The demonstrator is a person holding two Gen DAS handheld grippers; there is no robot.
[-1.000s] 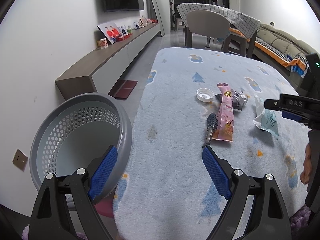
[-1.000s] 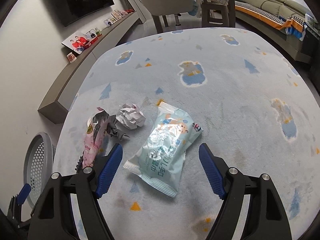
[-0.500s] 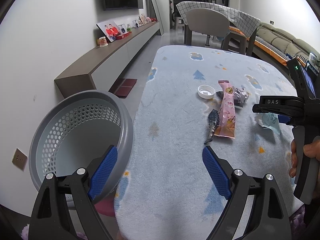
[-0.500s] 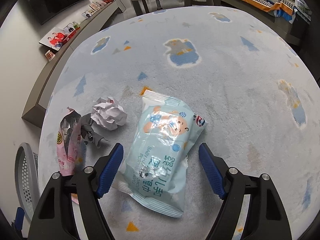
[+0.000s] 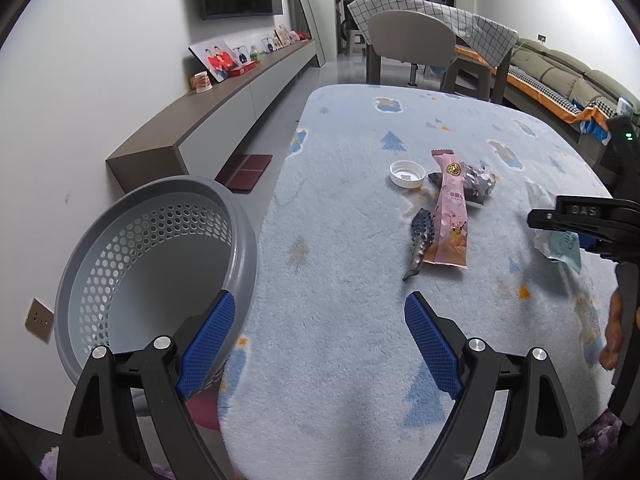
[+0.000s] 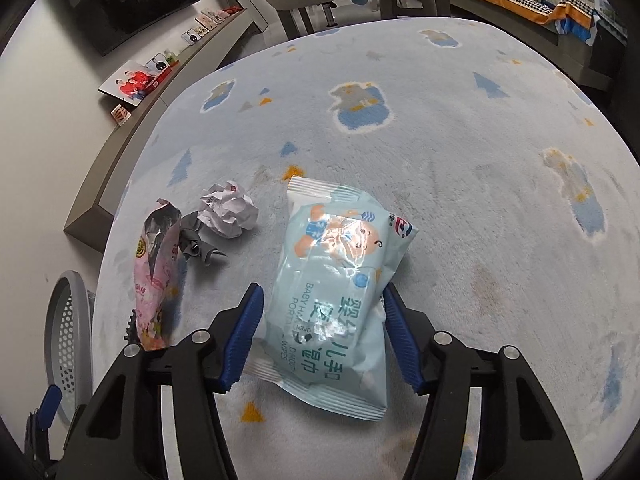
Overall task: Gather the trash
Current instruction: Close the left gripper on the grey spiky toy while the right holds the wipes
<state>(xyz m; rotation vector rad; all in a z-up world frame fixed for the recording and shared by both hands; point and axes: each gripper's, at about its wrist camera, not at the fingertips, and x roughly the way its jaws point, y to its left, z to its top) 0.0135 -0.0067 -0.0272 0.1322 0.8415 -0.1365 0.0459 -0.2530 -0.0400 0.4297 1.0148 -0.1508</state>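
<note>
Wipes packet (image 6: 340, 280) lay on the desk (image 6: 460, 168), light, soft, slippery film; right tool (image 6: 322, 338) had closed against its near end. Left tool (image 5: 316, 340) gaped empty.

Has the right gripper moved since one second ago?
Yes. The right gripper has moved forward over the blue rug onto the baby wipes pack and narrowed; its fingers now flank the pack's sides instead of standing short of it.

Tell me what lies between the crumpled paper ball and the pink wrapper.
In the right wrist view, a crumpled grey scrap lies between the paper ball and the pink wrapper, touching both.
</note>
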